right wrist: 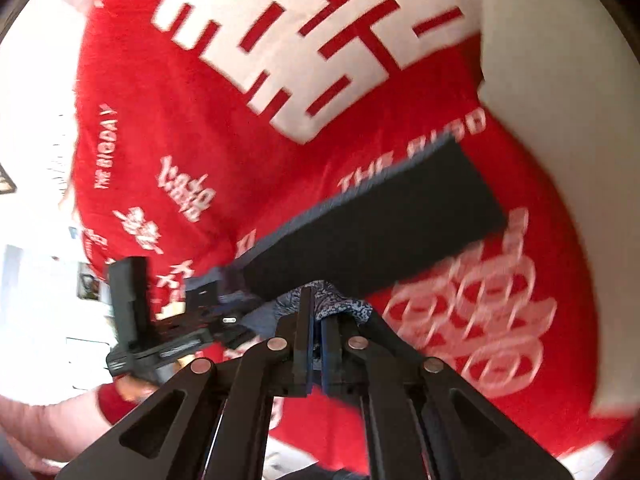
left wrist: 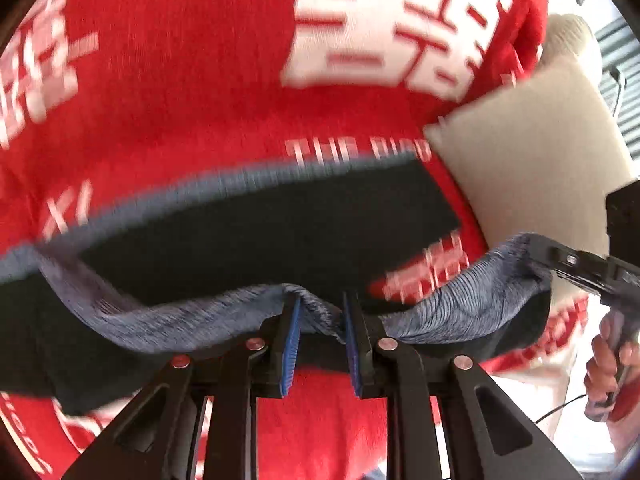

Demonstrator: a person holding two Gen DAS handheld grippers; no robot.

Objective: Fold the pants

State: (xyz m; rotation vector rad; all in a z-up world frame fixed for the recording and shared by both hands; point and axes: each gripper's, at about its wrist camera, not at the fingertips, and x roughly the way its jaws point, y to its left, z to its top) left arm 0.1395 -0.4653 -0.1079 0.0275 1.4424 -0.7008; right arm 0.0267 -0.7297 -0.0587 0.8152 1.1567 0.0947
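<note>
Above the red bedspread (left wrist: 192,92), the pants (left wrist: 248,232) stretched crosswise between both tools, left tool (left wrist: 320,322) and right tool (right wrist: 316,312) each clamped on the gray edge.

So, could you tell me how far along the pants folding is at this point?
Early to middle. Done: both grippers have hold of the pants; the left gripper and right gripper each pinch the grey edge. In hand: that edge hangs lifted between them over the red blanket, the dark part trailing. Left: laying it over, flattening, and any further folds; no finished fold shows yet.
</note>
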